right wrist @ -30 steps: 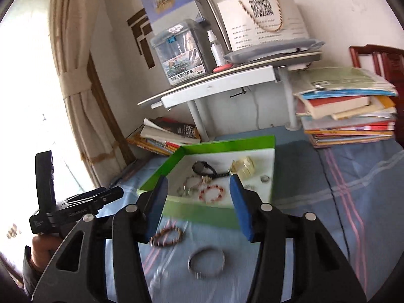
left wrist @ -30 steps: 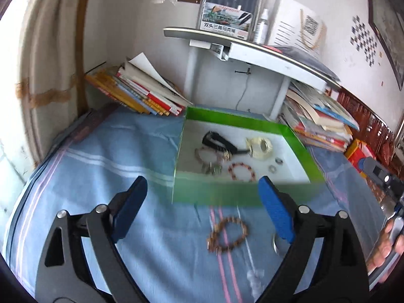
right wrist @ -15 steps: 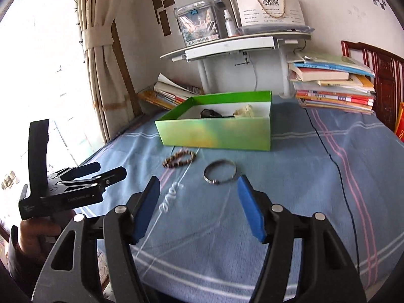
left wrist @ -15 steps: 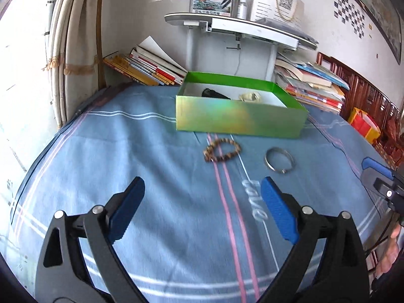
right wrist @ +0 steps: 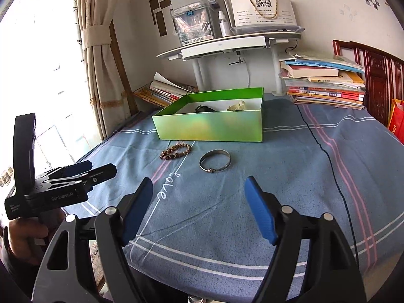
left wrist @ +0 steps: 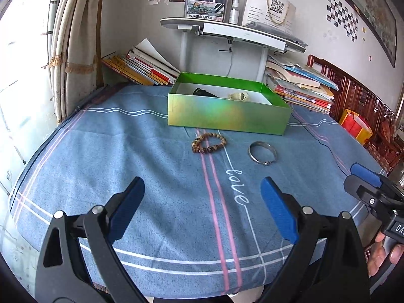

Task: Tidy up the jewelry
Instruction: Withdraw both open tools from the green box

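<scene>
A box [left wrist: 227,116] is sitting far back on the cloth [left wrist: 126,176], with a bead bracelet [left wrist: 208,142] lying just in front of it and a bangle [left wrist: 262,152] lying right of the beads. Books [left wrist: 300,85] are stacking up behind the box to the right, more books [left wrist: 141,68] leaning at far left.

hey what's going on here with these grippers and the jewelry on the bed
A person is tidying jewelry into the green box, which already holds a few pieces. Both the left gripper and the right gripper are open, empty and held back from the work. A beaded bracelet and a silver bangle lie on the blue sheet in front of the box, not yet picked up.
</scene>
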Demonstrator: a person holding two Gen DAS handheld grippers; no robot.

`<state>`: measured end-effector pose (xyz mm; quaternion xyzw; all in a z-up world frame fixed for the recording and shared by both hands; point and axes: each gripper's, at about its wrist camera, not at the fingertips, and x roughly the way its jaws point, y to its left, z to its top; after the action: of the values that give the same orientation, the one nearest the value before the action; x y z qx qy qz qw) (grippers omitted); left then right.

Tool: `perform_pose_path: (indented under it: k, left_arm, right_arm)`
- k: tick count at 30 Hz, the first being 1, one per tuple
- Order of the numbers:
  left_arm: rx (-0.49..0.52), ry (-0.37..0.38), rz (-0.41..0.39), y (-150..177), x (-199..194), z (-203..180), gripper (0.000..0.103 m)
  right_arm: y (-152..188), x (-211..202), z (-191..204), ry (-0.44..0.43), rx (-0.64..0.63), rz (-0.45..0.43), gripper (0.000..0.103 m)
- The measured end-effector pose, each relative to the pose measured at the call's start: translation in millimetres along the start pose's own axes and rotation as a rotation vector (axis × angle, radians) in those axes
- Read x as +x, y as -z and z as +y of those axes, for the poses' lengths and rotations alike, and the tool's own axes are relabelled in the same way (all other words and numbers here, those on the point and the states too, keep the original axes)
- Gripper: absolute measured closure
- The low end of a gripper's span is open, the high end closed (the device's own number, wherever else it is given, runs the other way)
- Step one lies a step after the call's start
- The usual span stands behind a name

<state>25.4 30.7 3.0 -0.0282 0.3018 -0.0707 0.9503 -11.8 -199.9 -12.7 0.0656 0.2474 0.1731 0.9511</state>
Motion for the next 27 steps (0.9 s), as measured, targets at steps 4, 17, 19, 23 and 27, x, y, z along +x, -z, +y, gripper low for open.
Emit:
perform_pose_path:
  k: [4, 17, 19, 23, 27]
  left_arm:
    - [0.008, 0.006, 0.004, -1, 0, -1, 0.011]
    - [0.024, 0.015, 0.025, 1, 9, -5, 0.011]
    - [0.025, 0.015, 0.028, 1, 11, -4, 0.011]
    - [0.024, 0.015, 0.04, 2, 16, -3, 0.011]
    - [0.021, 0.016, 0.045, 1, 21, -1, 0.011]
  right_arm:
    - [1, 0, -1, 0.002, 0.003, 0.0, 0.029]
    - [2, 8, -5, 0.007, 0.006, 0.022, 0.029]
    - [2, 10, -5, 0.01, 0.008, 0.026, 0.029]
    - [3, 17, -4, 0.018, 0.0, 0.042, 0.029]
    - [-1, 29, -4, 0.046, -0.016, 0.077, 0.029]
